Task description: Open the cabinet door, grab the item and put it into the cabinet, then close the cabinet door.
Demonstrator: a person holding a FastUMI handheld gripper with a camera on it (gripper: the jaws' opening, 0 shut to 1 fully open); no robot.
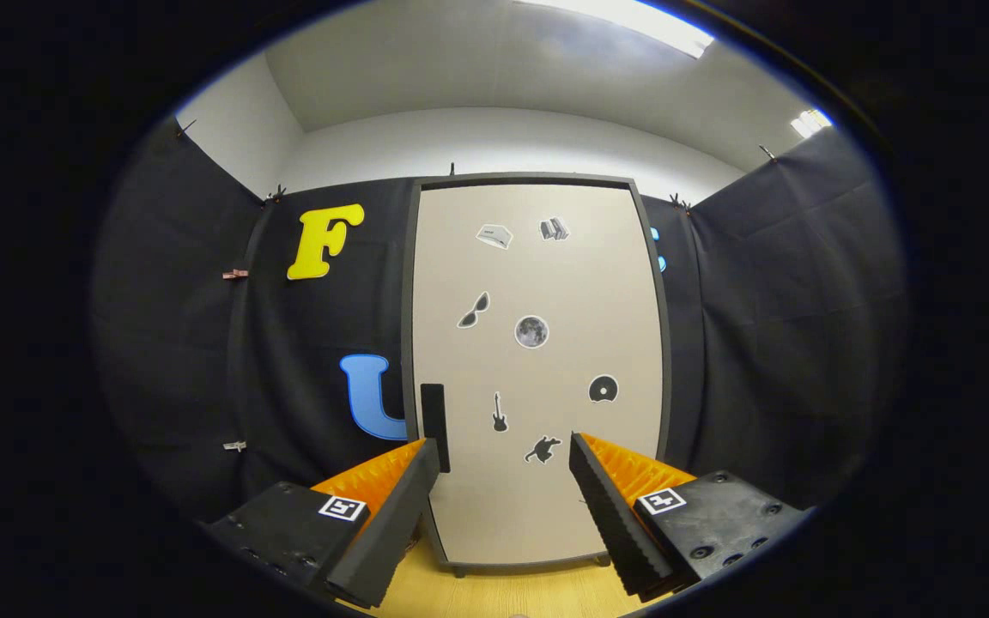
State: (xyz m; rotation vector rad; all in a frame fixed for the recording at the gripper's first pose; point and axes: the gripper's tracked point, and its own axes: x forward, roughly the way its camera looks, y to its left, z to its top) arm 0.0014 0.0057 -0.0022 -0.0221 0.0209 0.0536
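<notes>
Ahead of the spread, empty fingers [505, 463], the cabinet door [537, 369] stands closed, its dark handle [434, 425] just beyond the left fingertip; cabinet rests on a wooden counter [503, 592].

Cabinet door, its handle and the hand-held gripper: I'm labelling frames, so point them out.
cabinet door [546, 283], gripper view, bare panel.
handle [433, 421], gripper view, mid-bar.
hand-held gripper [505, 455], gripper view, open, midway between fingertips.
</notes>
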